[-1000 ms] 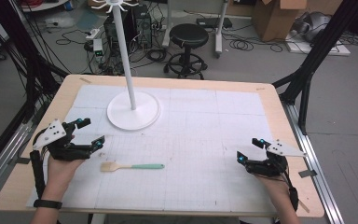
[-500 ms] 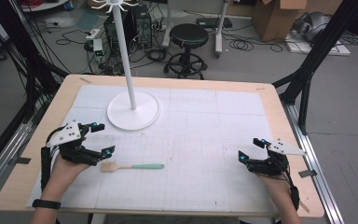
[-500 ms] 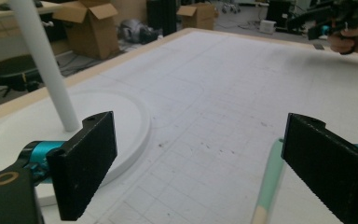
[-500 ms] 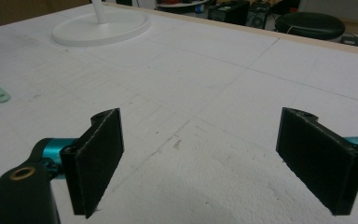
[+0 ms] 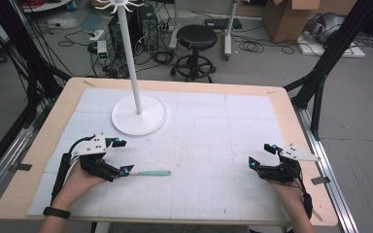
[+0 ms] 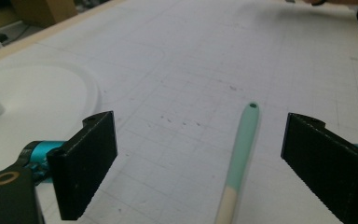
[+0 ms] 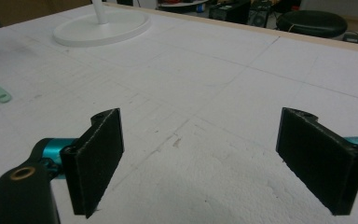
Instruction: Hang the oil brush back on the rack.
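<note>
Left gripper (image 5: 120,156) has dropped over the spatula (image 5: 148,173), jaws wide and empty astride its wooden end, well in front of the stand (image 5: 139,114); reach step, next close; right gripper (image 5: 262,155) open, idle.

My left gripper (image 5: 121,156) and right gripper (image 5: 262,155) have black ribbed jaws, teal joints, grey three-cornered top plates and black cables; a black wristband (image 5: 56,212) sits lower left.

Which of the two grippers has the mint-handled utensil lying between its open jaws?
The left gripper: the utensil lies between its spread jaws, unclamped. The right gripper is open over bare mat.
</note>
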`<action>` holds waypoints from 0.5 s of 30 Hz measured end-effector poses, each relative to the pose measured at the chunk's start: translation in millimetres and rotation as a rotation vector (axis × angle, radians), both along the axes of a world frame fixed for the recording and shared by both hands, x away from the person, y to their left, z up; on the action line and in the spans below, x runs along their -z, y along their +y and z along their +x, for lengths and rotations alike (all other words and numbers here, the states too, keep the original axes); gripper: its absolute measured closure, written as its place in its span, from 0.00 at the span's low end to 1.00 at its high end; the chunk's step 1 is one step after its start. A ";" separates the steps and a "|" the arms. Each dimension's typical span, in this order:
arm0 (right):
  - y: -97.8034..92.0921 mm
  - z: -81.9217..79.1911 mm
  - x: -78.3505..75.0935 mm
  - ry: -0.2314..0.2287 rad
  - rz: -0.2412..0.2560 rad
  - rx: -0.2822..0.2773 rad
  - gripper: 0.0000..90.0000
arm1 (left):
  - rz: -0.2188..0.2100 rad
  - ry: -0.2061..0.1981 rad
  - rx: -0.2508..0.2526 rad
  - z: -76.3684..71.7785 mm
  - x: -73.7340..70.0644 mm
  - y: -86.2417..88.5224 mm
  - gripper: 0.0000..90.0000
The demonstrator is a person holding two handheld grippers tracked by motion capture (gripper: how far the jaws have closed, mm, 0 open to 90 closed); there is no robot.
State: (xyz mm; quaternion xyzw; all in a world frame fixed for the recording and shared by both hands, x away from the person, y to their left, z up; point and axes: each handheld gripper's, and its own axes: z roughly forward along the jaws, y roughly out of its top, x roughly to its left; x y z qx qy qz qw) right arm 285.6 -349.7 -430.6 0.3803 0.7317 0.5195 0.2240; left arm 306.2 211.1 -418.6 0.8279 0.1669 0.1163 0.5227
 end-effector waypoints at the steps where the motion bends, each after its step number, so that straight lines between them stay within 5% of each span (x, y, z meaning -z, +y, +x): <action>1: -0.5 0.0 0.0 0.001 0.005 -0.003 0.16 | 0.014 0.008 0.015 0.4 2.5 -3.3 0.13; 15: -2.6 1.2 1.3 0.006 0.009 -0.003 0.16 | 0.161 0.055 0.070 -0.6 19.7 -24.0 0.23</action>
